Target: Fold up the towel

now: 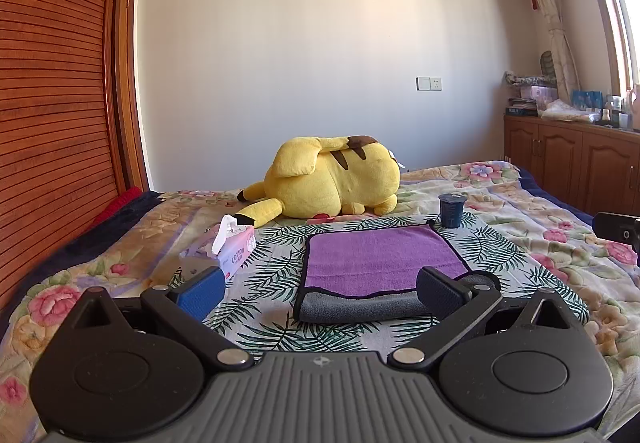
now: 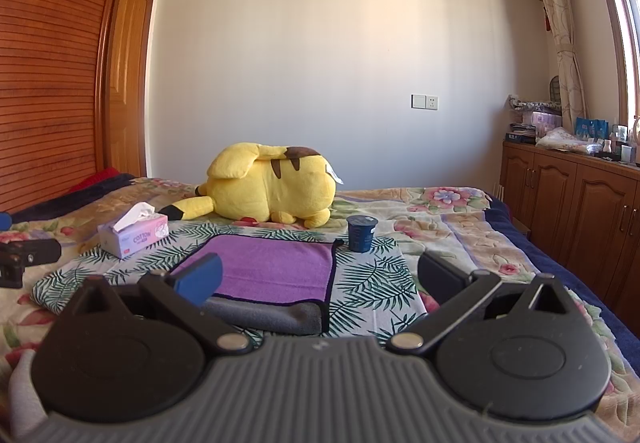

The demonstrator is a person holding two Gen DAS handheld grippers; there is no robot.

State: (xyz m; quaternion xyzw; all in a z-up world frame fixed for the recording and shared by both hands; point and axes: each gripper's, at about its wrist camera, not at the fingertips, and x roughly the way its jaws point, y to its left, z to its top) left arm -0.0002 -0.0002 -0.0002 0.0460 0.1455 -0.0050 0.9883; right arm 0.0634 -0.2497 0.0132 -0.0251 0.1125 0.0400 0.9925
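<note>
1. Towel (image 1: 380, 257), purple on top with a grey underside showing along its near edge, is lying flat at the centre of the left wrist view, on the palm-leaf cloth (image 1: 276, 275) that is covering the flowered bed (image 1: 532, 211).
2. Left gripper (image 1: 320, 289) is filling the lower part of that view with its fingers spread wide and holding nothing; the blue pad (image 1: 202, 293) is sitting at lower left and the black pad (image 1: 438, 289) is overlapping the towel's near right corner in the picture, though contact cannot be told.
3. Right gripper (image 2: 318, 275) is likewise standing wide apart and empty in the lower part of the right wrist view, its blue finger showing over the towel's near left corner.
4. Tissue box (image 1: 236, 251) is resting left of the towel, with a white tissue sticking up.
5. Dark blue cup (image 1: 452, 211) is standing upright just beyond the towel's far right corner.
6. Yellow plush toy (image 1: 332, 179) is lying behind the towel, at mid-frame.
7. Wooden cabinets (image 2: 572, 199) are lining the right edge of the right wrist view.
</note>
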